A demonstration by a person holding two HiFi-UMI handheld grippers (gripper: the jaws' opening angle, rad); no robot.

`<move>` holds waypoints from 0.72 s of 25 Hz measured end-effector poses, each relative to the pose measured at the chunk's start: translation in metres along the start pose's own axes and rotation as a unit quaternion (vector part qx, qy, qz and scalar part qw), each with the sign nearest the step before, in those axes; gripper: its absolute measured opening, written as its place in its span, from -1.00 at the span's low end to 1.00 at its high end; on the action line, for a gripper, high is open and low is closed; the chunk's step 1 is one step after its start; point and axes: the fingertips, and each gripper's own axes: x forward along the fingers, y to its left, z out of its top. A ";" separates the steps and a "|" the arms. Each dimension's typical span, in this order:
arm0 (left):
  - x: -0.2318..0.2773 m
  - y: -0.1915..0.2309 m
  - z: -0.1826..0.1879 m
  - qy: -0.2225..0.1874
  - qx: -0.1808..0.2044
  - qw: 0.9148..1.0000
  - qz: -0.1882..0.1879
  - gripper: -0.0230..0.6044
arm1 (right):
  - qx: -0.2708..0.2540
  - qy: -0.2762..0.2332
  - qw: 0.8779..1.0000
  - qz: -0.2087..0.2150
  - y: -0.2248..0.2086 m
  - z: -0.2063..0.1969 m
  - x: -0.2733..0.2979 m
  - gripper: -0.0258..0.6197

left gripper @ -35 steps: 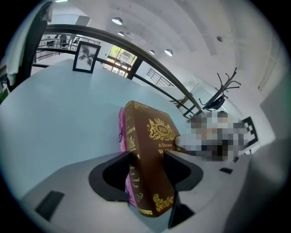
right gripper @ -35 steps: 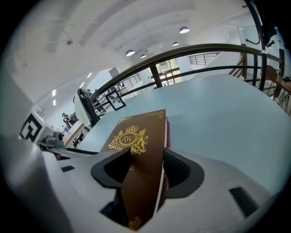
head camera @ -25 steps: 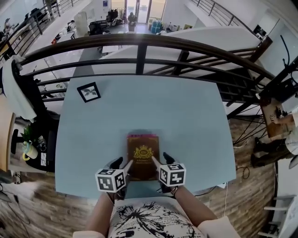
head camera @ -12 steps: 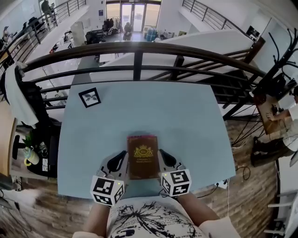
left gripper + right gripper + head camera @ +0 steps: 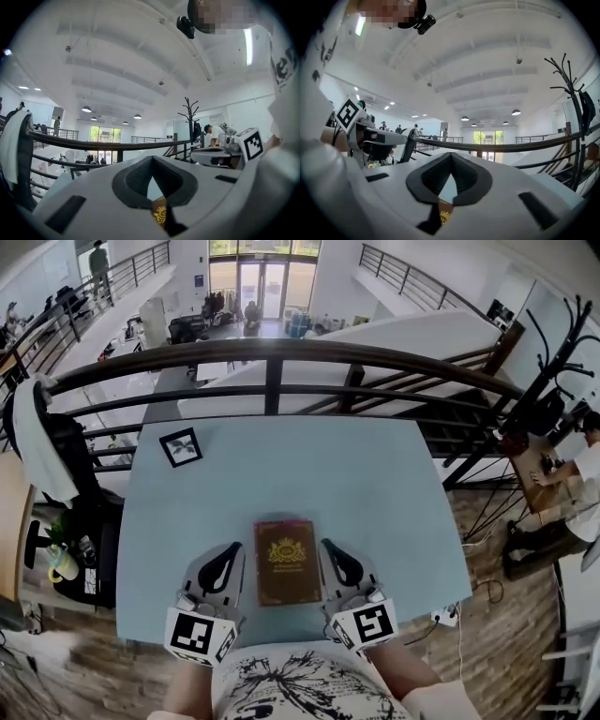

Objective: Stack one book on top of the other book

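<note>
Left tool (image 5: 230, 552) and right tool (image 5: 330, 549) flank book (image 5: 287, 562), closed.

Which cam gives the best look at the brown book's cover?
Head view. The book lies flat on the table, with its whole cover and gold emblem visible from above. The left gripper view and the right gripper view each catch only a small sliver of brown cover and emblem, low in the frame.

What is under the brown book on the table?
Only the blue table shows around the brown book. Its cover hides whatever lies directly beneath it, so this cannot be told from above.
</note>
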 end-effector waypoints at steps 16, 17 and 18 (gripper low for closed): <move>-0.009 0.009 0.005 -0.007 0.003 1.000 0.026 -0.89 | -0.004 0.017 1.000 0.009 0.003 0.001 0.007 -0.95; -0.009 0.010 0.004 -0.004 0.005 1.000 0.029 -0.89 | -0.007 0.018 1.000 0.010 0.004 0.001 0.007 -0.95; -0.009 0.011 0.003 -0.001 0.008 0.999 0.033 -0.89 | -0.011 0.017 1.000 0.011 0.005 0.001 0.007 -0.95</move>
